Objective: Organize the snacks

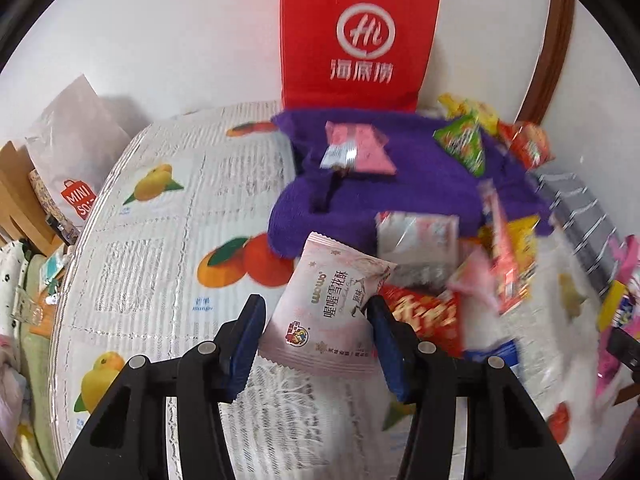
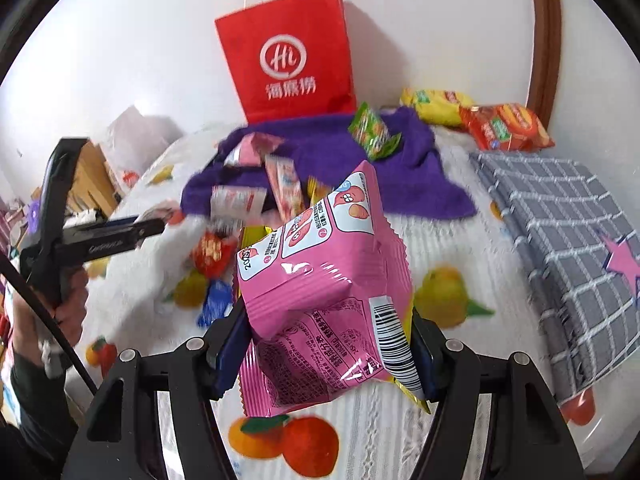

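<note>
my left gripper [image 1: 316,336] grips the pale packet [image 1: 326,312], my right gripper [image 2: 328,344] the pink bag [image 2: 324,296], both above the bed; i'd keep squeezing firmly, carry level, release gently

Paper bag [image 2: 286,60] behind towel [image 2: 420,176], snack packets [image 2: 244,200] on towel (some before it), folded cloth [image 2: 560,216] right.
</note>
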{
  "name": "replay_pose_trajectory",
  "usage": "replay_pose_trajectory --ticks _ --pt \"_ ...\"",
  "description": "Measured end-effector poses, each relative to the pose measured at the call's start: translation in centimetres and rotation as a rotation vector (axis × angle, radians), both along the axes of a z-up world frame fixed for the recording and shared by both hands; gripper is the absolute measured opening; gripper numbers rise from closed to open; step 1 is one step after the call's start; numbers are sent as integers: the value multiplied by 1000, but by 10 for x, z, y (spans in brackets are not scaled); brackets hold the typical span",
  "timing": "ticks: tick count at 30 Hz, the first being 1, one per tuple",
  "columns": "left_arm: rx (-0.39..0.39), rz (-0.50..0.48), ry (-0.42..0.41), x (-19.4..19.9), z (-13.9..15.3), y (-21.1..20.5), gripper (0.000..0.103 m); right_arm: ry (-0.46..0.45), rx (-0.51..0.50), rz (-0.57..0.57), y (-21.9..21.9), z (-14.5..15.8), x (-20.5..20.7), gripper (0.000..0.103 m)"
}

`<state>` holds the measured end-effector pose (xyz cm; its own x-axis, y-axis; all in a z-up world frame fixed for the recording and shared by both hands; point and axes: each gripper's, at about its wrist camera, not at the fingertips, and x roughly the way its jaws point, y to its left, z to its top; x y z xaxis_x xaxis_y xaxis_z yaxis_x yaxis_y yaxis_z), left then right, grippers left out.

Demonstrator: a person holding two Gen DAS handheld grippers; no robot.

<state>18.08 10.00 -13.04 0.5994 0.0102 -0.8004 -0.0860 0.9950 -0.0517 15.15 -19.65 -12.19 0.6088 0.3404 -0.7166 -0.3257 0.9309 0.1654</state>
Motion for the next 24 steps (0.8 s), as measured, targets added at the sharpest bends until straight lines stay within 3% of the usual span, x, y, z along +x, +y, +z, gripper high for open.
replay_pose_trajectory --ticks 5,11,18,24 --pt "-34 9 -55 6 26 -4 51 -44 32 -28 1 30 25 67" --pt "-68 26 -77 23 37 -7 51 -80 62 -33 9 57 61 67" --pt "-74 49 -109 56 49 -13 51 -56 122 -11 21 59 106 67" --pt "-88 63 -135 84 50 -19 51 -67 124 -61 24 46 145 67"
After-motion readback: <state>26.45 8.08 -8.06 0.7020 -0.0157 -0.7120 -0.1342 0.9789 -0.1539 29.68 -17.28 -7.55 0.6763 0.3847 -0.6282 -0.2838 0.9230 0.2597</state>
